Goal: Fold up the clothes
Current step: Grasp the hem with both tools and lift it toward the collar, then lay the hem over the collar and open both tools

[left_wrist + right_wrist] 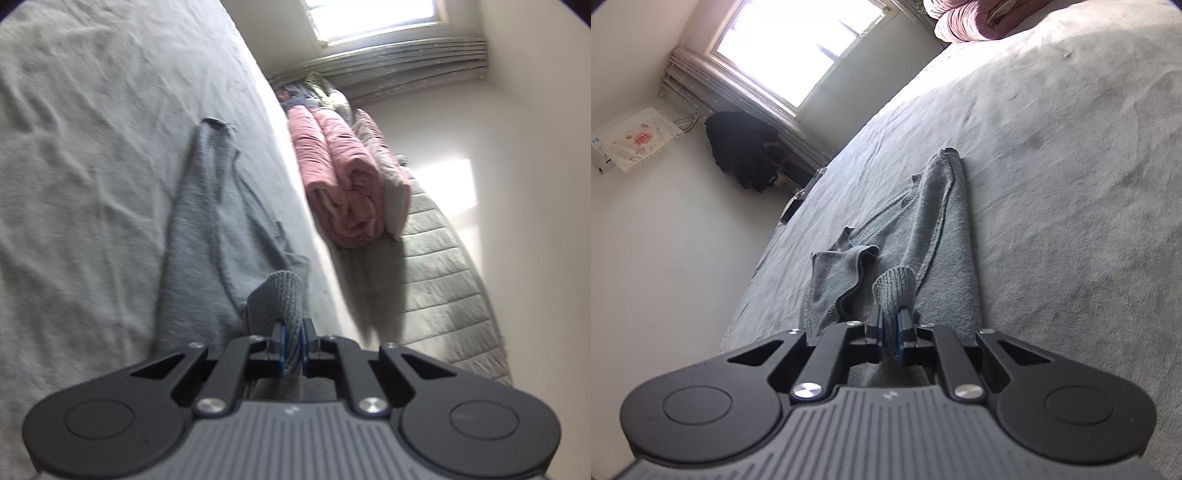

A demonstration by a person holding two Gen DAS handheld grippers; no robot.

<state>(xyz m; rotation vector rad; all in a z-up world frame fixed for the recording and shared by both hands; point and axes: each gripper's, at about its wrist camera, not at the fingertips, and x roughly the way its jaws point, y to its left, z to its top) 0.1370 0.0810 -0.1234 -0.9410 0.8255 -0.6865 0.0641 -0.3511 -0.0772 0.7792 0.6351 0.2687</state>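
Note:
A grey knit garment [207, 236] lies stretched out on the light grey bed cover [81, 155]. My left gripper [291, 332] is shut on a ribbed edge of the garment, which bulges up between the pads. In the right wrist view the same garment [923, 225] runs away from me over the bed cover [1071, 184], with a loose fold at its left. My right gripper [891, 325] is shut on another ribbed edge of it. Both held edges are lifted slightly above the bed.
A rolled pink blanket [343, 181] lies on a quilted grey mat [443, 288] beside the bed; it also shows in the right wrist view [964, 18]. A window [798, 48], a dark pile of clothes [746, 151] and a wall lie past the bed's edge.

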